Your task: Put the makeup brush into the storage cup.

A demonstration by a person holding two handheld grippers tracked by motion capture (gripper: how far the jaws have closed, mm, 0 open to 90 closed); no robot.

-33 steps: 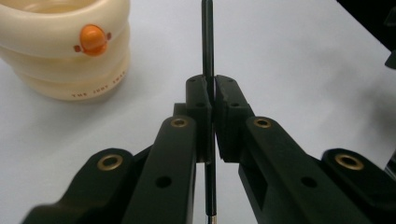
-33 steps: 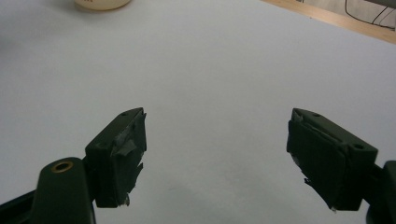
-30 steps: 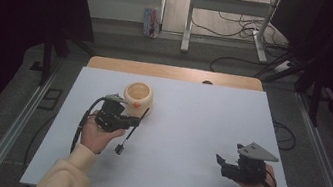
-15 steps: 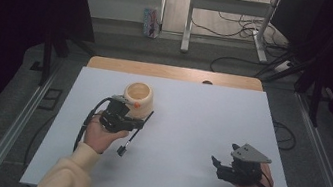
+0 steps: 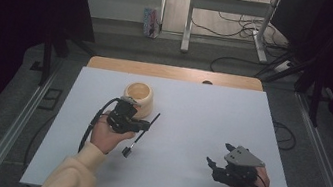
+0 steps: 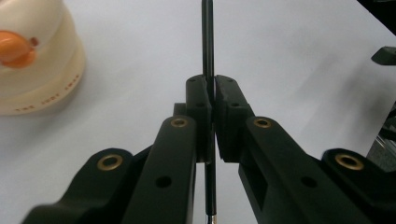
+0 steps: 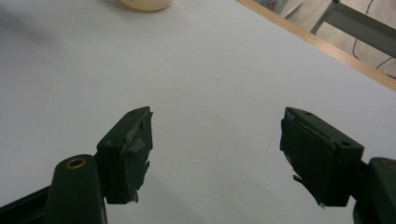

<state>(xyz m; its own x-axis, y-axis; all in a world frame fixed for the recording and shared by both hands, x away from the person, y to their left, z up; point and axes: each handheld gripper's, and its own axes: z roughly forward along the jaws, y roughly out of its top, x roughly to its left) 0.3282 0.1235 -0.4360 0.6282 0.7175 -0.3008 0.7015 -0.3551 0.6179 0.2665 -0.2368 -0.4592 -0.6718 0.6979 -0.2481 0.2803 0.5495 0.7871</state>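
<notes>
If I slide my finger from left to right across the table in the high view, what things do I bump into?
Left claw pinching a thin black stick, beside the cream cup → bare white table → right claw, open and holding nothing.

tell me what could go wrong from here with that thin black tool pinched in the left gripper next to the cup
The left gripper clamps the thin black rod only at its narrow pads, so it may pivot or slip. The cream cup stands close beside the rod's tip; a swing could knock it. The right gripper, whose jaws have just been closing a little, holds nothing, so it can't steady the cup.
</notes>
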